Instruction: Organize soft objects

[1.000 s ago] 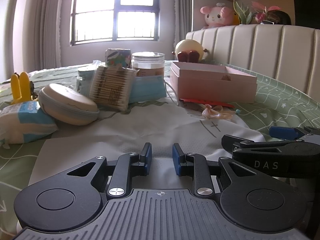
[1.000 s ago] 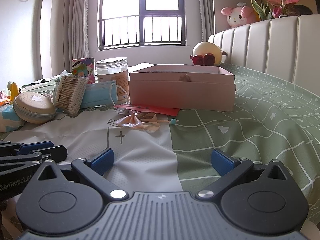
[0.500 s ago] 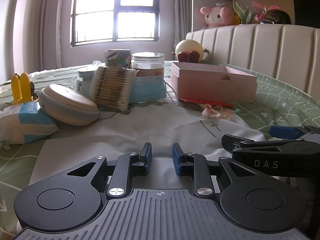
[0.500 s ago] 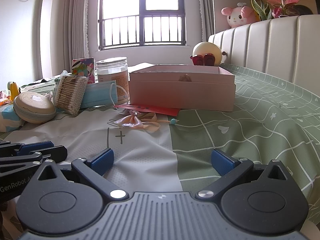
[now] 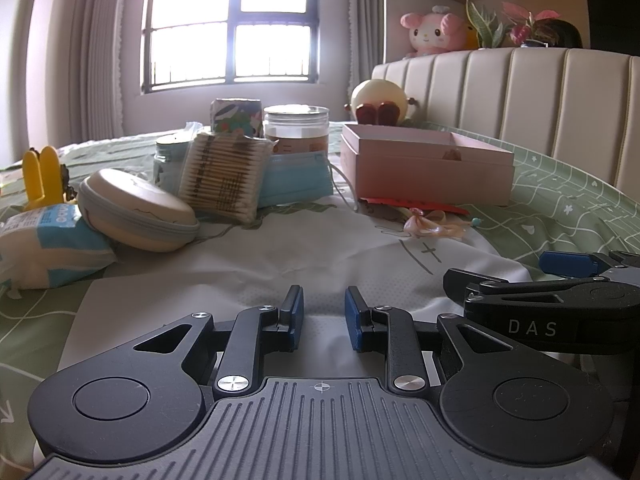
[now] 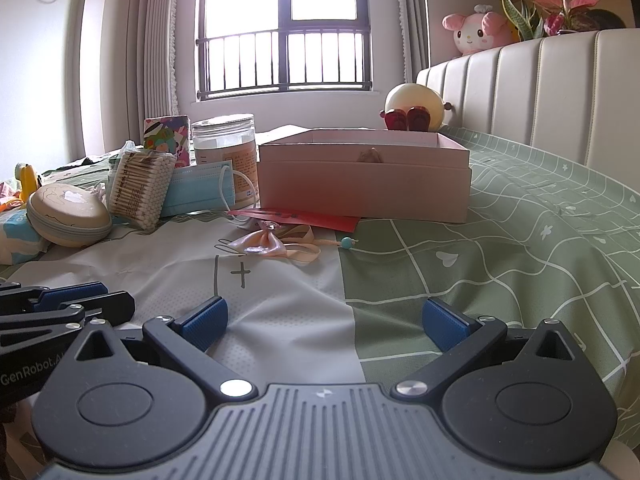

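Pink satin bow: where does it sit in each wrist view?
Left wrist: pink satin bow lies right of centre, just in front of the pink box.
Right wrist: bow lies left of centre, ahead of the open fingers.
Shared landmark: the pink box, directly behind it in both.

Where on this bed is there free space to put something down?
The green bedspread right of the pink box is bare, as is the white cloth before the bow. Left is crowded: pouch, cotton swabs, masks.
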